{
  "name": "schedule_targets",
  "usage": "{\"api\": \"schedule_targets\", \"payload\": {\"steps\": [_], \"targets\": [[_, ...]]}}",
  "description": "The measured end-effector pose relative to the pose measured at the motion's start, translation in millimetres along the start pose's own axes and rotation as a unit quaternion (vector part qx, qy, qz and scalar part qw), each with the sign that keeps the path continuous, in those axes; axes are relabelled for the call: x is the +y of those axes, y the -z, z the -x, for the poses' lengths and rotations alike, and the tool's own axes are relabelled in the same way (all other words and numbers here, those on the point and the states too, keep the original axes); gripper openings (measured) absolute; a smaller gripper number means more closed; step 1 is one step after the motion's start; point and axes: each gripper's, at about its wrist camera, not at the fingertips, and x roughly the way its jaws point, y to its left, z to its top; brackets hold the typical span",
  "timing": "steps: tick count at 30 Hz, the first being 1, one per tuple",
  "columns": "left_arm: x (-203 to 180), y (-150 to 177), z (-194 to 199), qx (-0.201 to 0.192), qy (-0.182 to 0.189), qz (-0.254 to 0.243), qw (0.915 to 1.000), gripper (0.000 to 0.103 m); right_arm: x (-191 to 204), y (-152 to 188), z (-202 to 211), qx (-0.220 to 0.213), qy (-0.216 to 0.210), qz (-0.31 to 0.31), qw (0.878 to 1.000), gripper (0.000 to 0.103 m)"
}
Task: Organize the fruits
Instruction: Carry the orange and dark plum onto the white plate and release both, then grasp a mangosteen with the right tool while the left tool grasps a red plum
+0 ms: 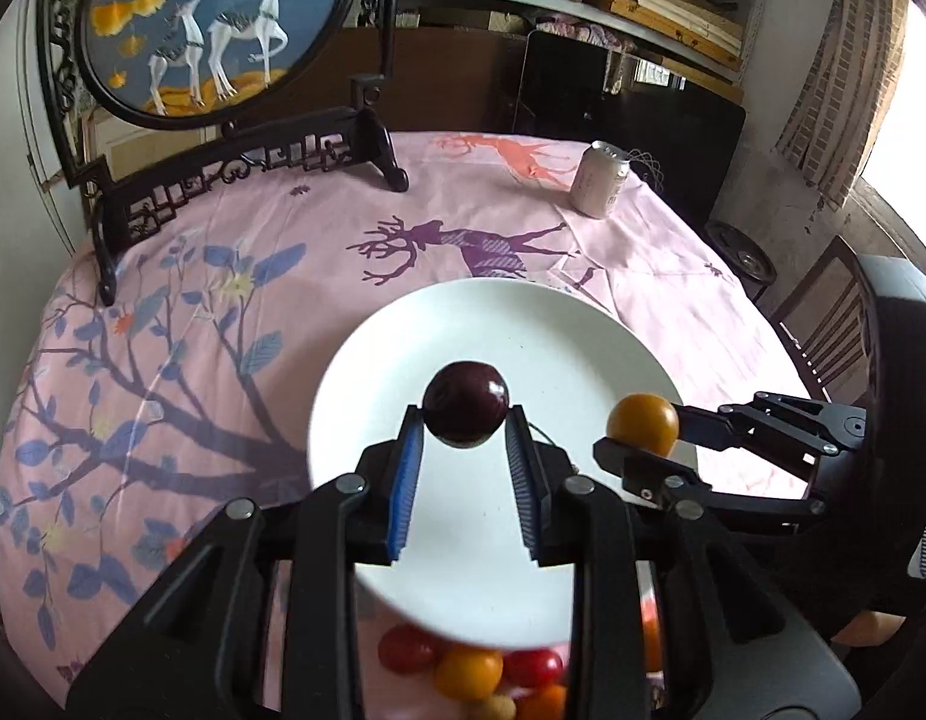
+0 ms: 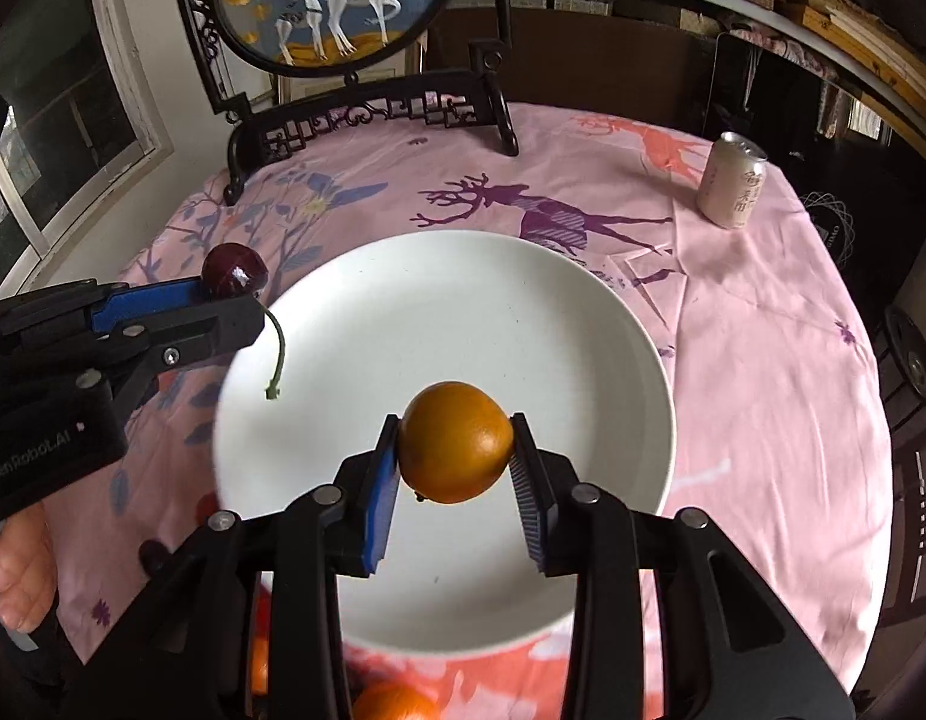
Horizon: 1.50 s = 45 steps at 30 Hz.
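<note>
Cherry [image 1: 466,412] pinched in my left gripper [image 1: 466,420], orange tomato [image 2: 455,443] clamped in my right gripper [image 2: 456,450]; both angled down over the plate [image 1: 366,360] mid-table.

Cherry [image 1: 466,403]: dark maroon, glossy, green stem. Tomato [image 2: 455,443]: orange-yellow. Plate [image 2: 523,300]: plain white. Cloth on worktop [image 1: 282,228]: pink, printed with purple and orange deer and blue-leaved branches. Can [image 1: 599,179]: pale beige. Claw pads [image 1: 406,471]: blue; claw bodies black. Fruit pile [image 1: 469,672]: red, yellow, orange.
</note>
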Motion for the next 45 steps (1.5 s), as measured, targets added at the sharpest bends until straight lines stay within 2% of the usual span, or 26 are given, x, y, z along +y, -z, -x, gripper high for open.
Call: {"api": "schedule_targets", "payload": {"steps": [3, 6, 7, 8, 9, 10, 12, 15, 17, 22, 25, 29, 32, 38, 43, 44, 45], "targets": [[6, -16, -43, 0.036, 0.005, 0.014, 0.9993, 0.028, -12, -18, -37, 0.028, -0.007, -0.011, 1.0, 0.036], [8, -21, -73, 0.063, 0.007, 0.018, 0.9979, 0.029, -15, -28, -56, 0.041, -0.008, -0.006, 0.999, 0.036], [9, -22, -77, 0.067, 0.007, 0.019, 0.9976, 0.033, -14, -29, -60, 0.046, -0.006, -0.002, 0.999, 0.038], [9, -23, -81, 0.07, 0.008, 0.019, 0.9973, 0.039, -14, -30, -62, 0.048, 0.001, 0.003, 0.999, 0.05], [10, -24, -81, 0.069, 0.006, 0.021, 0.9974, 0.054, -14, -31, -61, 0.043, 0.013, 0.007, 0.999, 0.059], [11, -26, -78, 0.062, 0.001, 0.024, 0.9978, 0.061, -14, -31, -57, 0.033, 0.025, 0.012, 0.999, 0.059], [15, -27, -64, 0.05, 0.003, 0.029, 0.9983, 0.061, -15, -29, -45, 0.026, 0.039, 0.018, 0.999, 0.058], [21, -18, -23, 0.021, 0.011, 0.038, 0.999, 0.063, -16, -16, -7, 0.005, 0.048, 0.01, 0.999, 0.059], [22, -1, 10, -0.001, 0.015, 0.04, 0.9991, 0.071, -12, 4, 24, -0.004, 0.048, 0.003, 0.999, 0.06], [20, 72, 78, -0.04, 0.005, 0.044, 0.9982, 0.076, 12, 75, 80, -0.018, 0.031, -0.031, 0.999, 0.061], [25, 117, 96, -0.037, 0.011, 0.064, 0.9972, 0.077, 30, 115, 96, -0.027, 0.017, -0.044, 0.998, 0.061], [33, 160, 105, -0.029, -0.012, 0.066, 0.9973, 0.077, 42, 144, 109, -0.033, 0.021, -0.062, 0.997, 0.061], [34, 186, 110, -0.025, -0.03, 0.048, 0.998, 0.077, 51, 160, 108, -0.017, 0.021, -0.051, 0.998, 0.061], [28, 224, 105, 0.017, -0.007, 0.021, 0.9996, 0.079, 63, 186, 72, 0.041, 0.019, -0.037, 0.998, 0.061], [25, 233, 96, 0.05, 0.007, 0.017, 0.9986, 0.079, 70, 187, 45, 0.038, 0.031, -0.016, 0.999, 0.061], [25, 234, 94, 0.053, 0.005, 0.017, 0.9984, 0.079, 71, 187, 42, 0.027, 0.037, -0.006, 0.999, 0.059], [24, 235, 91, 0.057, 0.004, 0.018, 0.9982, 0.079, 74, 187, 40, 0.015, 0.047, 0.008, 0.999, 0.047]]}}
